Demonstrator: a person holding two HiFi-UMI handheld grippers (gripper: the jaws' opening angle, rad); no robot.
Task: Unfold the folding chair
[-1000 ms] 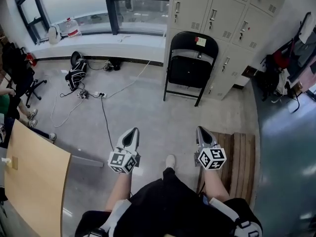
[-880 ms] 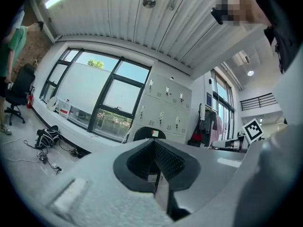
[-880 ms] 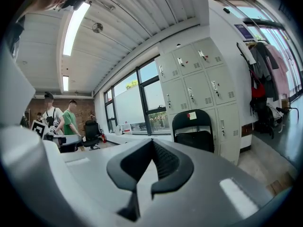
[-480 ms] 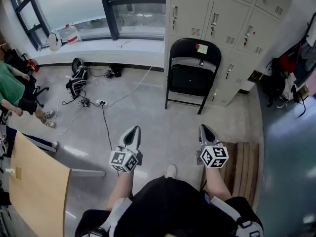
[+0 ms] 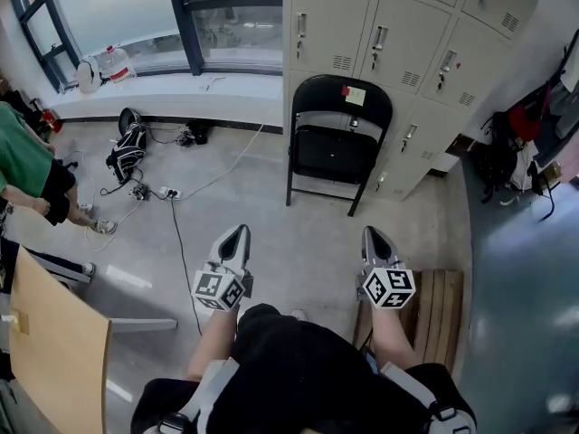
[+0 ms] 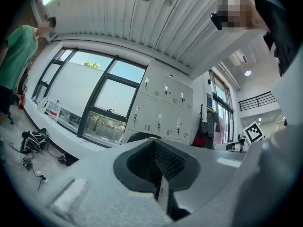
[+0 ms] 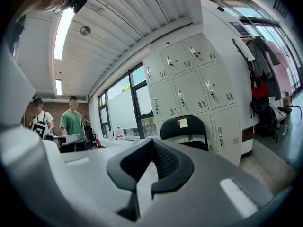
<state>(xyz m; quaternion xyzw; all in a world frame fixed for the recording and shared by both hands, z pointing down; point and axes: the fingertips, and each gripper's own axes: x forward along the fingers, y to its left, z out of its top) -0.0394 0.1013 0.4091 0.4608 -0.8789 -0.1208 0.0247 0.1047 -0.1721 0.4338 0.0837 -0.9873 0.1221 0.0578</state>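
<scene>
A black folding chair (image 5: 336, 143) stands folded, leaning against the beige lockers (image 5: 398, 43) ahead; a small note with a red dot is stuck on its backrest. In the right gripper view the folding chair (image 7: 187, 130) shows beyond the jaws. My left gripper (image 5: 237, 234) and right gripper (image 5: 370, 234) are held side by side in front of my body, well short of the chair, both shut with nothing between the jaws. From the left gripper view the chair's top (image 6: 142, 135) barely peeks over the left gripper (image 6: 158, 167). The right gripper (image 7: 149, 167) points at the lockers.
A wooden pallet (image 5: 443, 301) lies by my right leg. A black cable (image 5: 181, 242) and a power strip (image 5: 167, 193) run across the floor at left, near a black bag (image 5: 125, 143). A wooden tabletop (image 5: 50, 351) sits lower left. A person in green (image 5: 27, 165) stands left.
I have walked toward the chair: it and the lockers now sit nearer and more central. Both grippers stayed shut and level. The person in green has come into view at left.
</scene>
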